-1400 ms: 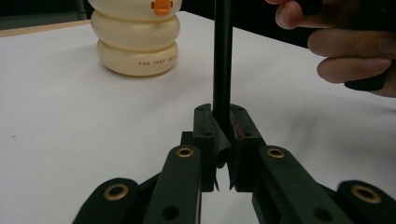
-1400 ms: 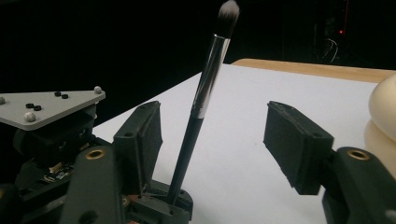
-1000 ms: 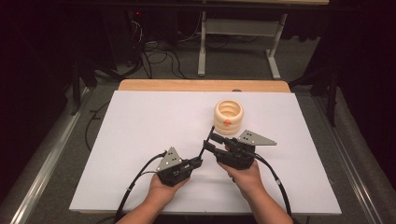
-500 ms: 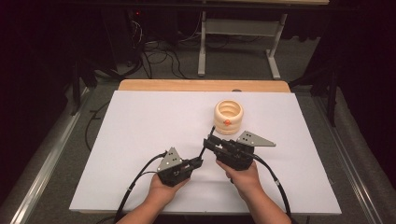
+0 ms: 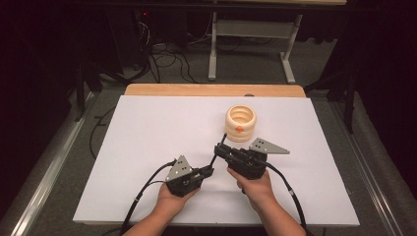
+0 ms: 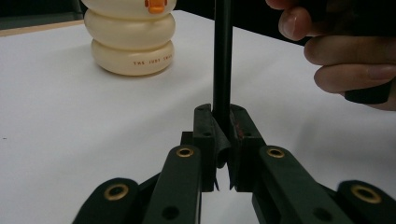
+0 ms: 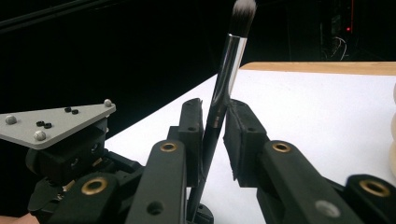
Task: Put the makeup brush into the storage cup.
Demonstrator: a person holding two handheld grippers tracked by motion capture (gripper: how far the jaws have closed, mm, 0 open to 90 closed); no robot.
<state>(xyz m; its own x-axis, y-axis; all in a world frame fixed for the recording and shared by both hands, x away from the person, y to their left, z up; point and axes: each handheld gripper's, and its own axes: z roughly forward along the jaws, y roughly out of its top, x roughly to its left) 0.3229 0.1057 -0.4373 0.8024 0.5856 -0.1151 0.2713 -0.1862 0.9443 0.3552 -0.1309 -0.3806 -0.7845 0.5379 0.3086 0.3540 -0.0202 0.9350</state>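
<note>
At the left of the high view, the left claw [image 5: 210,170] lies low over the white desk [image 5: 147,132], held in the person's left hand [image 5: 172,200]. It is clamped tight on the lower end of a slim black-handled makeup brush with a silver ferrule and a pale bristle tip [image 5: 219,147]; the left gripper view shows the dark handle [image 6: 222,60] rising from between the pressed pads. The brush slants up and rightward across the gap between the two hands. The right claw [image 7: 215,126], held in the right hand [image 5: 255,189], has just been closing around the handle higher up, its pads bracketing the shaft near the ferrule. Beyond, toward the desk's far right, stands a cream ribbed ring-stack holder with an orange beak mark [image 5: 240,123], apart from the brush.
</note>
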